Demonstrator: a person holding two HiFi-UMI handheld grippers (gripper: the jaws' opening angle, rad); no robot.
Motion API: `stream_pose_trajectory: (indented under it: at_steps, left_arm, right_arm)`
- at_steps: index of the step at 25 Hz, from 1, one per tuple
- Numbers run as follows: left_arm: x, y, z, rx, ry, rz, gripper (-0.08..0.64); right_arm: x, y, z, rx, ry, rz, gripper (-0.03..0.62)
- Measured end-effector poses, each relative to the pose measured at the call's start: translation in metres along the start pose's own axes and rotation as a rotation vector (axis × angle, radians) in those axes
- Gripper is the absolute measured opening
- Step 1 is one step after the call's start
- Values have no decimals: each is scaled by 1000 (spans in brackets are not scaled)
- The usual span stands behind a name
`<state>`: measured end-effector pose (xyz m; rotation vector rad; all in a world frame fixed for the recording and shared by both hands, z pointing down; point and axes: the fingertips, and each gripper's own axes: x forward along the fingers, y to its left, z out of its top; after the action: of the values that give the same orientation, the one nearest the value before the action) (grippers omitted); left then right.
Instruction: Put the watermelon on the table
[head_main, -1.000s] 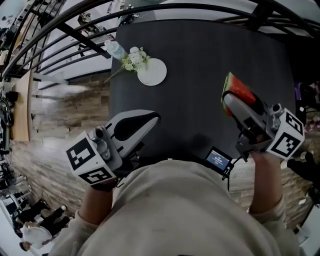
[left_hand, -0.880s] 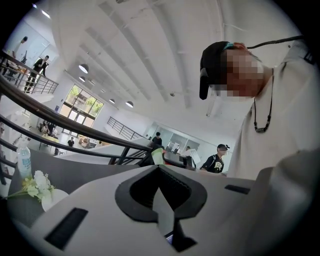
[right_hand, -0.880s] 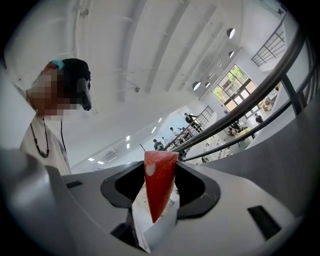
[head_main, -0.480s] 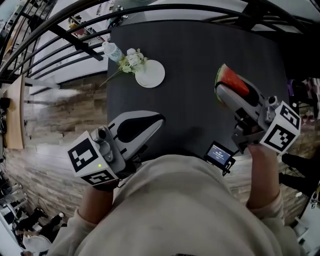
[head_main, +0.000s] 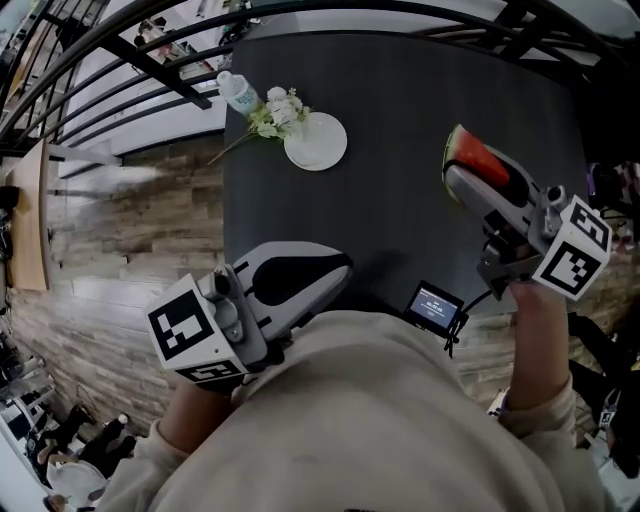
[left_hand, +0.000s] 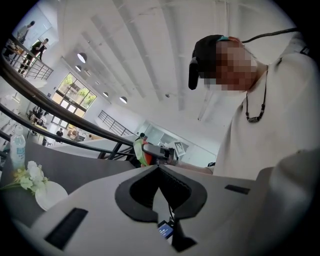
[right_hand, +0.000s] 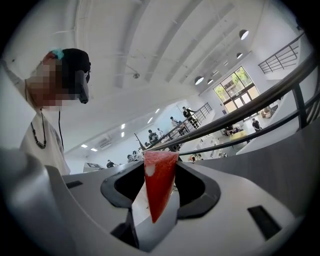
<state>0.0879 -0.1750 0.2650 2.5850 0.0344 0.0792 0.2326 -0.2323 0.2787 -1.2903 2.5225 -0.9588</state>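
The right gripper (head_main: 462, 185), smooth pale plastic with dark pads, pinches a tapering wedge of watermelon (right_hand: 159, 182), grainy red flesh with a green rind, between its jaws over the matte dark table (head_main: 400, 110), while the left gripper (left_hand: 159, 167) holds its ribbed pads pressed together on nothing.

The right gripper (head_main: 462, 185) is showing smooth, matt grey plastic shells; the watermelon slice (head_main: 480, 160) in its jaws is showing grainy red flesh. Beneath it, the table (head_main: 400, 110) is looking dark and matt. Ahead of the left gripper (head_main: 338, 274), the white plate (head_main: 320, 145) is looking glazed, perhaps ceramic.
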Motion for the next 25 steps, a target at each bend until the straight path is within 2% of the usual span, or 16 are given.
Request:
stream_pose_trajectory:
  at_steps: [13,25]
  left_arm:
    - [-36,-10,13,-19,-36,94,2]
    - [-58,18,6,-75,-78,144,2]
  right_arm:
    - [18,0,-4,12,68,9,199]
    - [69,-24,-22,28,135,16,199]
